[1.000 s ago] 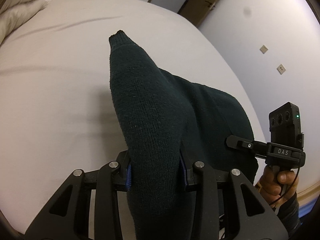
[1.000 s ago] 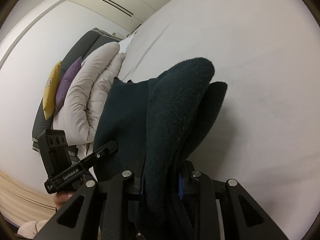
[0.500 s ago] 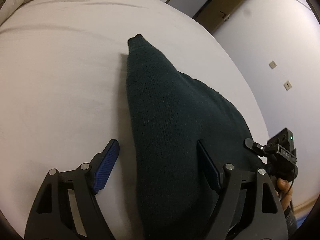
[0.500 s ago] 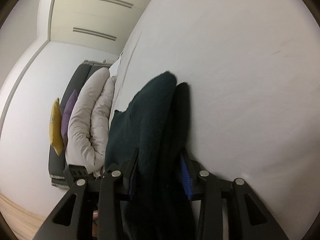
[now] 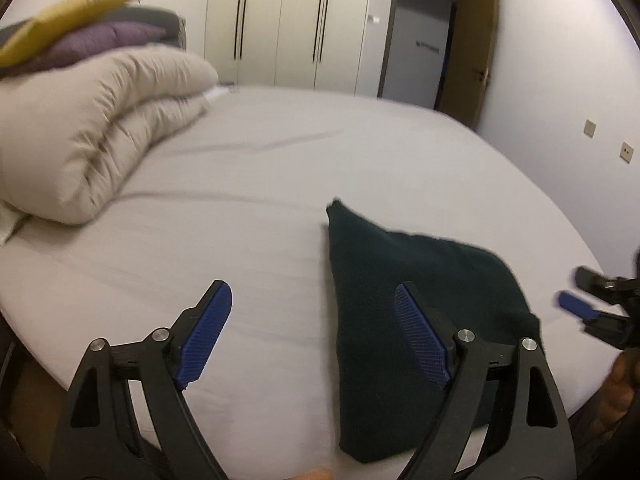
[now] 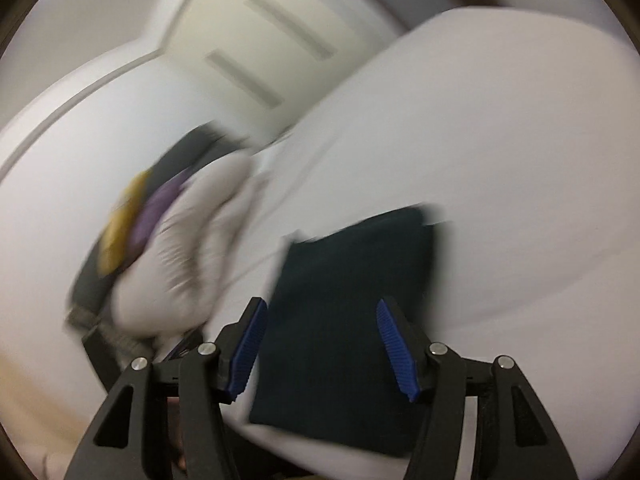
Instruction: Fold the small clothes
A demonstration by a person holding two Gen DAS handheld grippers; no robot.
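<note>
Left wrist view first: the left gripper (image 5: 312, 320) has its jaws spread wide with nothing between them but bare white bed sheet (image 5: 260, 208), and the dark green knit garment (image 5: 408, 292) lies flat on the bed just outside and under the right-hand jaw, whose blue pad overlaps the cloth's left edge in the picture. That empty spread suggests the cloth is meant to rest where it lies, a folded packet near the bed's near edge, within easy reach of both tools. Its long axis runs away from the jaws, from a broad end close to the camera to a pointed corner aimed up the bed toward the wardrobe doors (image 5: 280, 20). Left of the jaws a rolled beige duvet (image 5: 92, 132) sits well apart, under yellow and purple cushions. At the far right edge the right gripper (image 5: 580, 300) shows one blue pad and a dark finger beside the garment's right side. Right wrist view: the right gripper (image 6: 320, 344) is likewise parted and holds nothing, with the garment (image 6: 348, 320) lying between and beyond its jaws; the frame is heavily motion-blurred, so whether either pad touches the cloth is hard to say, though the cloth appears roughly rectangular, its length again running straight ahead of the jaws.
</note>
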